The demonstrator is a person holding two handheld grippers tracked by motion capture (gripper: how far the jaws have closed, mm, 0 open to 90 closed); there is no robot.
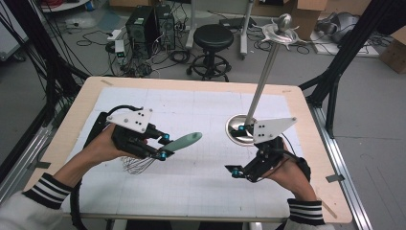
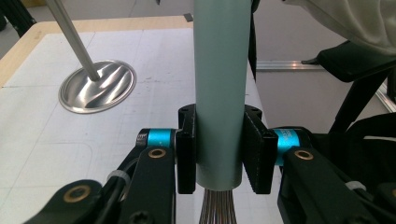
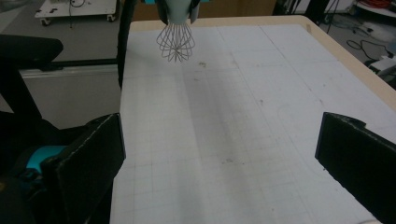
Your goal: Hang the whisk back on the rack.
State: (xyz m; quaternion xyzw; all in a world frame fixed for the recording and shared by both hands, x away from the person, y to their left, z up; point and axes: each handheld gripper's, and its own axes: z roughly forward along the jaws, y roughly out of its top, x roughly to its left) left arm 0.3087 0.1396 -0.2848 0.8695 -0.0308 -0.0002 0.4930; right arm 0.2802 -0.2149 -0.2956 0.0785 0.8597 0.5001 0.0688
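Note:
My left gripper [image 1: 163,146] is shut on a whisk's pale green handle [image 1: 184,141], held above the left half of the table; the handle points right and the wire loops [image 1: 136,165] hang below my hand. In the left gripper view both pads clamp the handle [image 2: 219,93] just above the wires [image 2: 217,207]. My right gripper [image 1: 241,150] stands wide open with nothing between its jaws, beside the round steel base [image 1: 237,128] of a tall stand whose pole [image 1: 263,81] leans up to a knobbed top. In the right gripper view, the gripper [image 3: 219,163] faces the whisk wires [image 3: 174,42] far across the white mat.
A white gridded mat [image 1: 201,182] covers the wooden table [image 1: 191,82]. The stand's base [image 2: 98,86] sits at the table's right middle. Beyond the far edge stand a black stool [image 1: 213,36], computer towers [image 1: 148,24] and cables on the floor.

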